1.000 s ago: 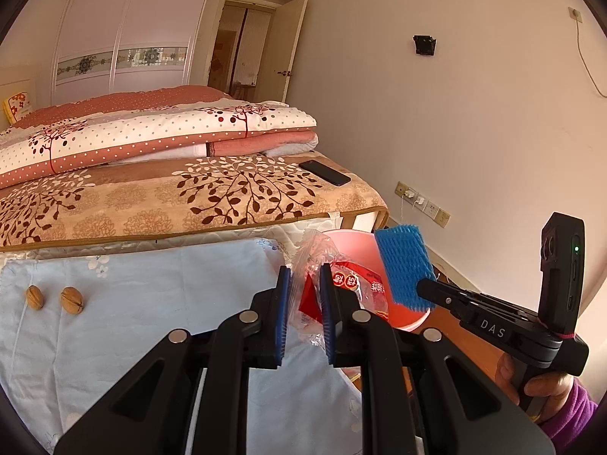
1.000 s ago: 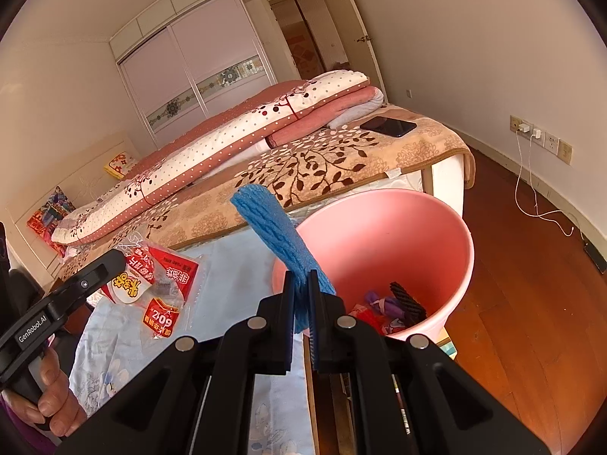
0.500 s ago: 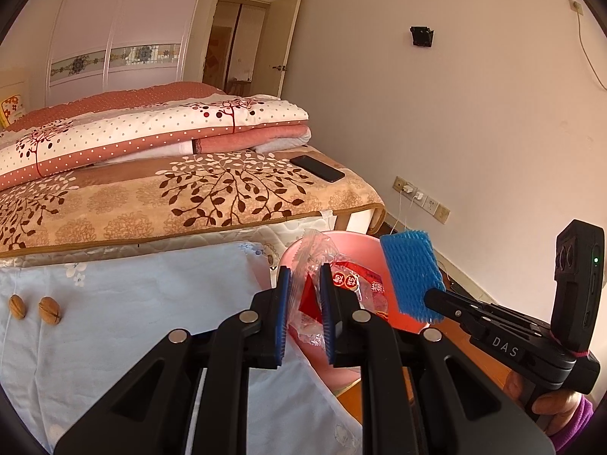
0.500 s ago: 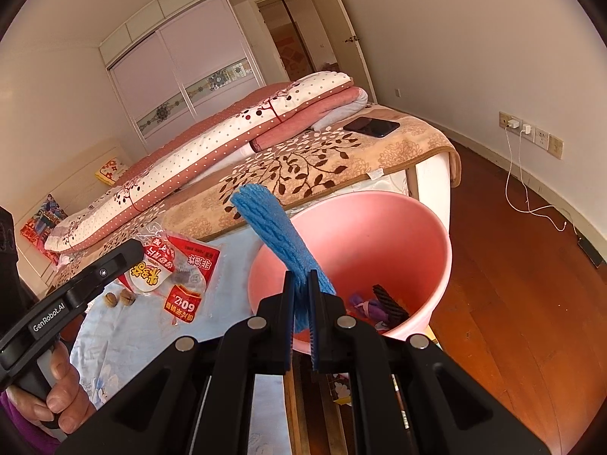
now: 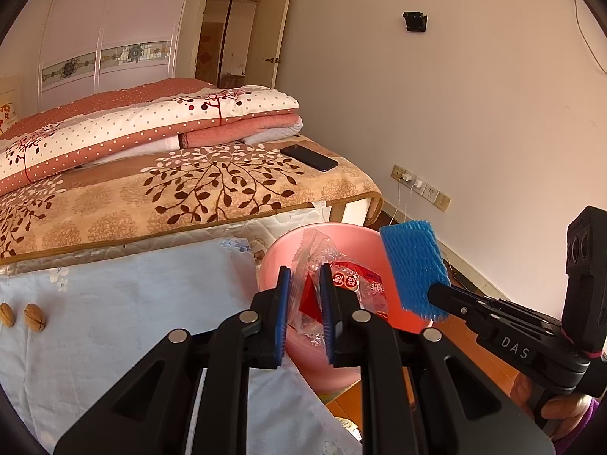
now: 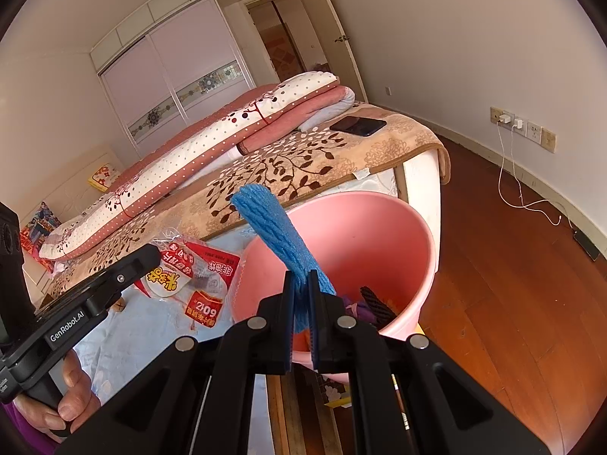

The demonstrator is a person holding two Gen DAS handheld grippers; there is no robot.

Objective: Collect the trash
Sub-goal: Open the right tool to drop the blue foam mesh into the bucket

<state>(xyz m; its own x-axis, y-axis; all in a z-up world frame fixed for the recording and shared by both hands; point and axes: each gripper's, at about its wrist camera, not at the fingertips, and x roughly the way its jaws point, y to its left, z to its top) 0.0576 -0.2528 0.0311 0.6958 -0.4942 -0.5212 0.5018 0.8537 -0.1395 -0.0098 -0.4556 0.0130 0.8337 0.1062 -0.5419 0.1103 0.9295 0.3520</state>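
My left gripper (image 5: 305, 295) is shut on a crumpled clear and red snack wrapper (image 5: 341, 284), held over the near rim of the pink bucket (image 5: 277, 261). From the right wrist view the same snack wrapper (image 6: 189, 280) hangs just left of the pink bucket (image 6: 379, 235). My right gripper (image 6: 302, 303) is shut on a strip of blue foam netting (image 6: 273, 235), which stands up over the bucket's mouth. The blue foam netting (image 5: 413, 265) shows in the left wrist view at the tip of the right gripper (image 5: 432, 292). Dark and purple bits of trash (image 6: 370, 303) lie in the bucket.
Two walnuts (image 5: 22, 314) lie on the pale blue cloth (image 5: 114, 303) at the left. A bed with a leaf-patterned blanket (image 5: 170, 189), folded quilts and a black phone (image 5: 309, 157) stands behind. A wooden floor (image 6: 512, 284) and a white charging cable (image 6: 512, 189) lie to the right.
Both grippers have carried their loads toward the bucket. The wrapper and the foam now sit over it, the walnuts have slid to the left edge, and both grips are unchanged.
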